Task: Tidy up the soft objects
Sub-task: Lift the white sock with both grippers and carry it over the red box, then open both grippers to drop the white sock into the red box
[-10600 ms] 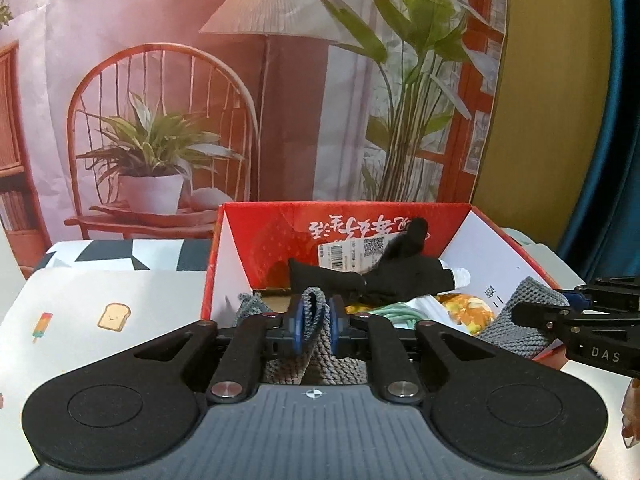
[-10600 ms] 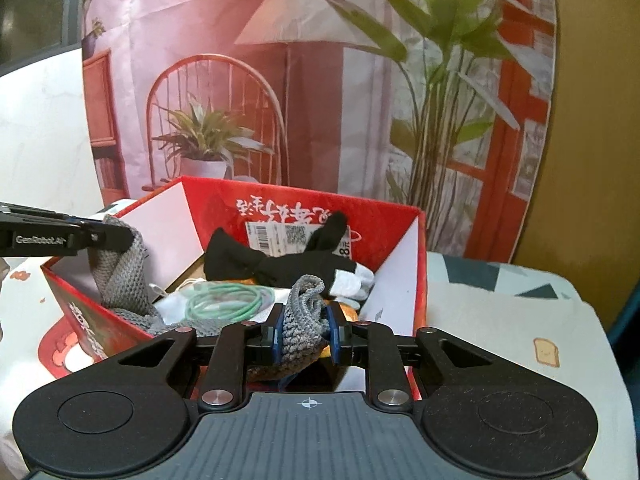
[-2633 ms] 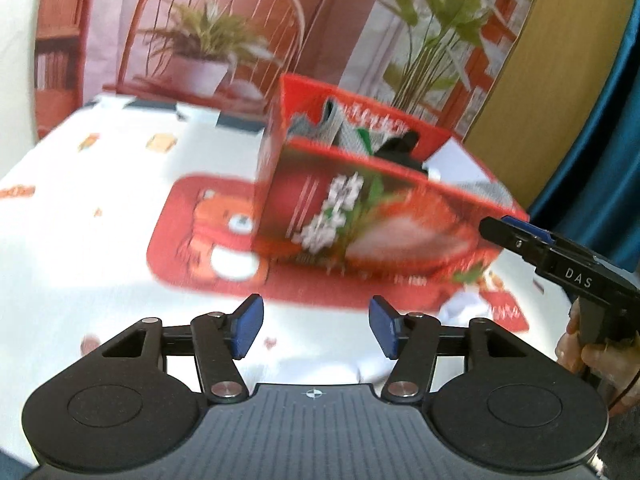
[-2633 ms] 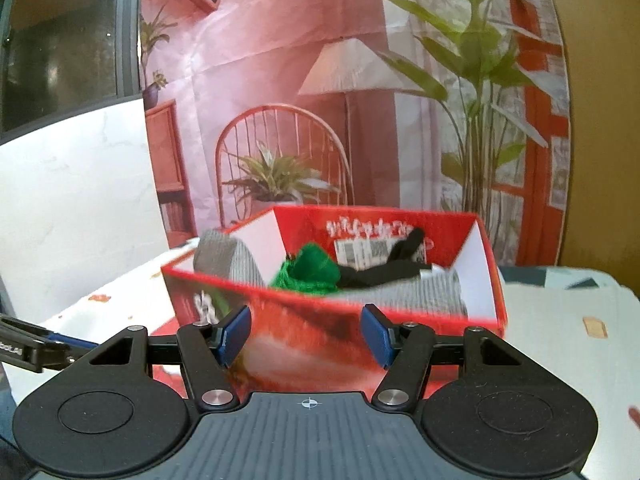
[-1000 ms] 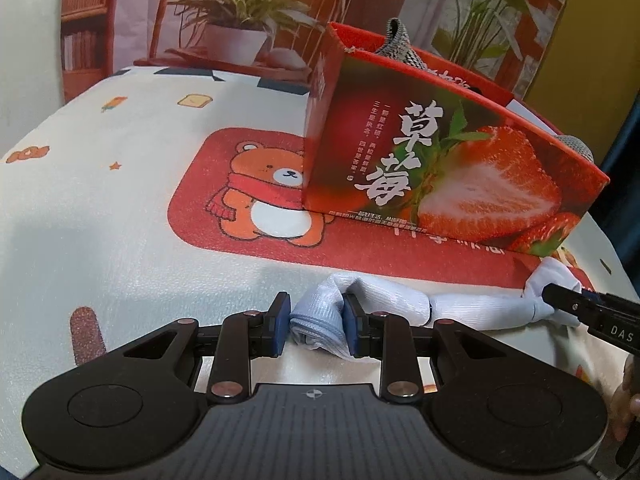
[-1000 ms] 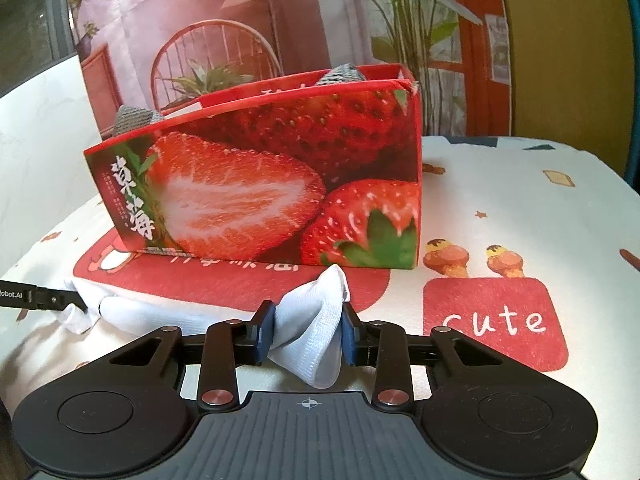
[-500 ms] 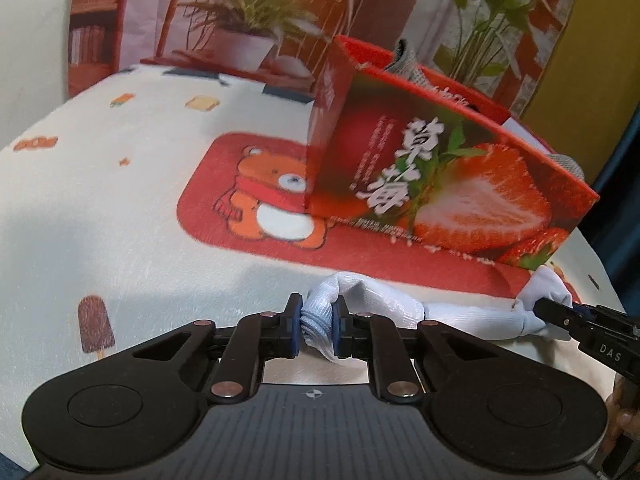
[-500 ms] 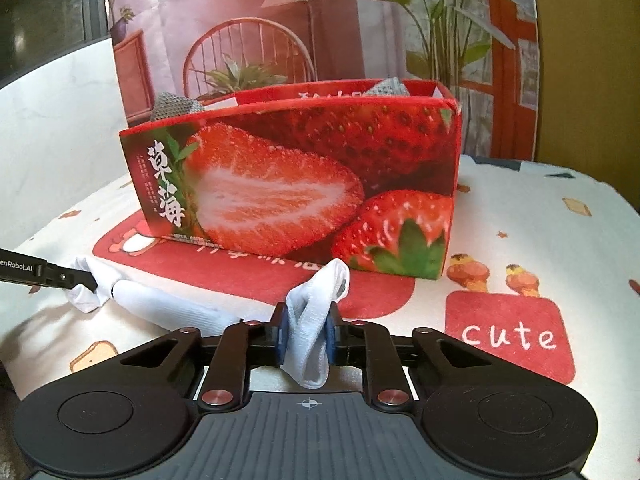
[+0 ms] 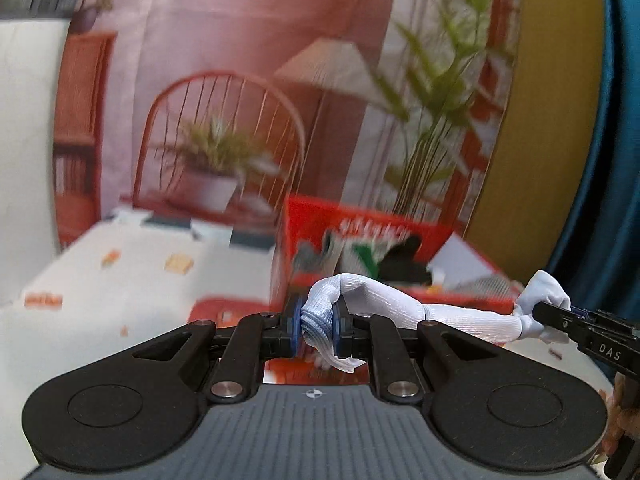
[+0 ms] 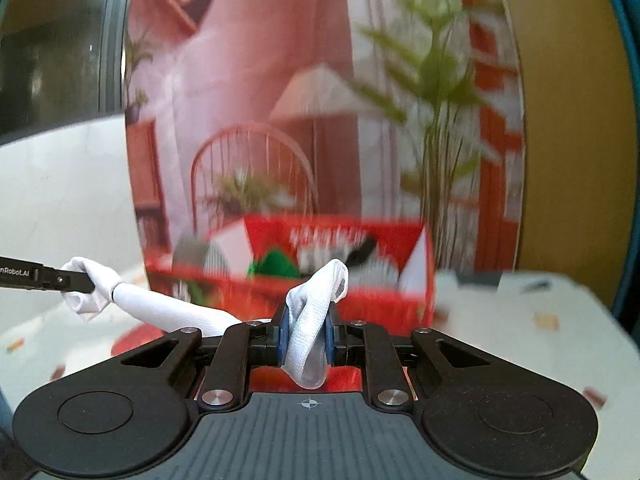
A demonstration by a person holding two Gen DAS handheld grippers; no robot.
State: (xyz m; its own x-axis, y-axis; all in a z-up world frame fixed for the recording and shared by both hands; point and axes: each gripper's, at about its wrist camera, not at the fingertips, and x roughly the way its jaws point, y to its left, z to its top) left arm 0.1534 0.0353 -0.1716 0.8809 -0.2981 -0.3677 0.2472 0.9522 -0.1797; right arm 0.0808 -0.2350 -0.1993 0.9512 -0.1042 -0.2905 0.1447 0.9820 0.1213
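A printed backdrop (image 9: pixel 224 80) of a chair, lamp and plants closes off the far side, with a yellow wall (image 9: pixel 548 120) and a blue curtain (image 9: pixel 616 160) at the right edge. In front of it a white patterned tablecloth (image 9: pixel 120 280) spreads wide and bare to the left of the box in the left wrist view, and to its right in the right wrist view (image 10: pixel 520 320), leaving room on both flanks.

The red open-topped box (image 10: pixel 400 304) stands mid-table, its near rim facing the cameras. Grey, green and black soft items show above the rim, blurred.

A long white fabric piece (image 9: pixel 460 316), which may be a sleeve or sock, hangs clear of the tablecloth in front of the box, at about the height of the near rim. Its long axis runs side to side, roughly parallel to that rim, sagging slightly in the middle.

The left gripper (image 9: pixel 318 334) is clenched on one bunched end of the fabric, blue pads (image 9: pixel 297 330) pressing it. The right gripper (image 10: pixel 306 338) is clamped on the other end, a loop standing up above its pads (image 10: pixel 283 338). Each gripper's tip shows at the far end in the other's view.
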